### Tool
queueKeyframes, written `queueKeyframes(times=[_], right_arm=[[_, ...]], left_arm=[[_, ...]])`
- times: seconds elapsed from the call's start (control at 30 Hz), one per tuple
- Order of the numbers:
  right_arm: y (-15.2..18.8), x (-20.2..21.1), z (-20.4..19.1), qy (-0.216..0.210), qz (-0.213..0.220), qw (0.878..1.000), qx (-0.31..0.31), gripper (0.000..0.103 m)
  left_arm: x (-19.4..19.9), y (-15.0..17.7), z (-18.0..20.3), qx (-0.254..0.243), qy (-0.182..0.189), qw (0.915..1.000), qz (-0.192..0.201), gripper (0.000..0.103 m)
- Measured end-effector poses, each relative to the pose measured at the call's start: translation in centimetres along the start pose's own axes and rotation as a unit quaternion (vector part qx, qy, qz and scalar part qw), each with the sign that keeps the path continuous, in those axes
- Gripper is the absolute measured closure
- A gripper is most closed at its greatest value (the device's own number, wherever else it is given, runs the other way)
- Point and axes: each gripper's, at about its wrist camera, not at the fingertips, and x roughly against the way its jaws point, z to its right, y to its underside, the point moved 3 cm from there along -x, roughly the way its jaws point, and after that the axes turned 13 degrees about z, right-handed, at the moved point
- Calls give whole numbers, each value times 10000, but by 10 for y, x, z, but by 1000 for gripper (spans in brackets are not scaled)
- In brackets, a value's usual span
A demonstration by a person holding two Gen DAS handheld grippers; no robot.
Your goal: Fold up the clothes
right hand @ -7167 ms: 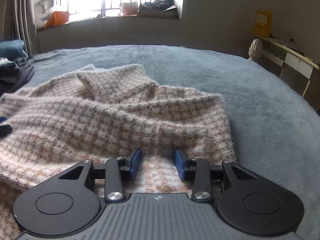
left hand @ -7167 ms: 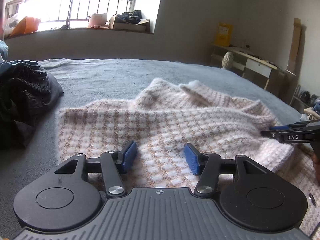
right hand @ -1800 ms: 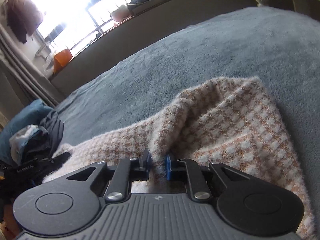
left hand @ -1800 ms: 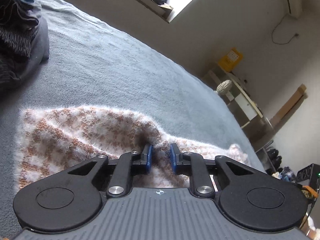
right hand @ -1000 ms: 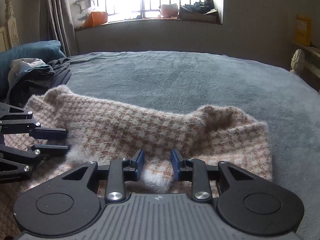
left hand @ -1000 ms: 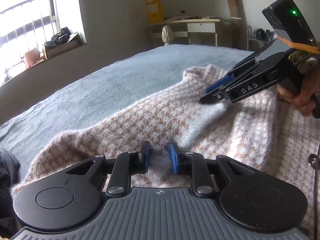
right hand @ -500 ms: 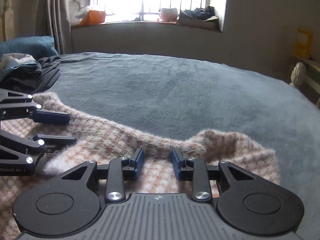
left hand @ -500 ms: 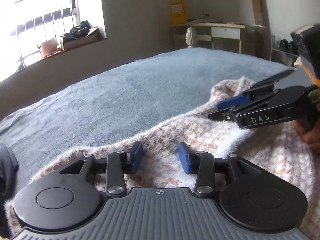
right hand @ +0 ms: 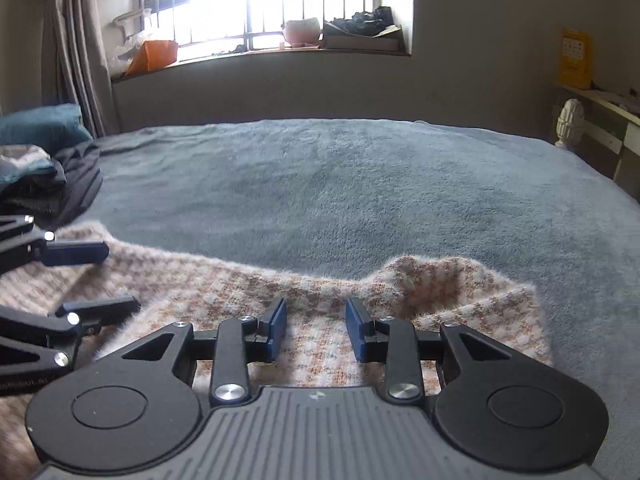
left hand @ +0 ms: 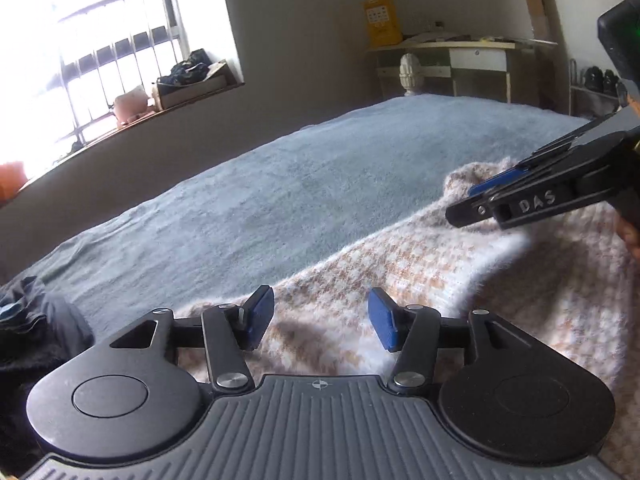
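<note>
The sweater (right hand: 320, 292) (fuzzy, tan-and-white check) lies folded on the grey blanket (right hand: 340, 192), its far edge running across both views. The left gripper (left hand: 320, 316) sits over the sweater with jaws spread wide, holding nothing. The right gripper (right hand: 316, 328) is beside it, also parted and empty. Dark clothes (right hand: 52, 184) are piled well apart at the left.

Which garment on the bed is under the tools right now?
The pink houndstooth sweater, spread beneath both open tools; the dark clothes pile sits apart by the blue pillow.
</note>
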Motion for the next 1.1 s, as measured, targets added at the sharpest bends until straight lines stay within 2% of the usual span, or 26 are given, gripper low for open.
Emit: queueKeyframes(times=[0.07,0.27,0.4,0.5,0.57,0.7,0.9,0.97,1.1], right_arm=[[-10,24,-2,-160,221,9995,-127,68],[-26,93,-22,-321,277,9991,92,68],[-30,178,-21,-520,576,9956,-522,68],[-32,242,-20,-667,798,9897,-984,68],[-21,286,-14,-677,909,9802,-1621,68],[20,338,-5,-640,830,9584,-2655,67],[78,369,-14,-262,221,9616,-2725,67],[88,377,-15,-206,69,9667,-2552,67],[102,385,-10,-31,-212,9702,-2413,67]], left_arm=[[25,-4,-2,159,21,9999,20,51],[116,-23,-1,146,150,9998,-62,51],[190,-34,3,114,220,9997,-43,50],[237,-39,3,372,343,9987,-109,49],[262,-39,7,563,344,9975,-260,49],[308,-23,16,1033,315,9930,-469,47],[333,29,44,1945,350,9761,-904,46],[335,41,58,2177,318,9699,-1041,46],[318,54,86,2084,181,9677,-1410,46]])
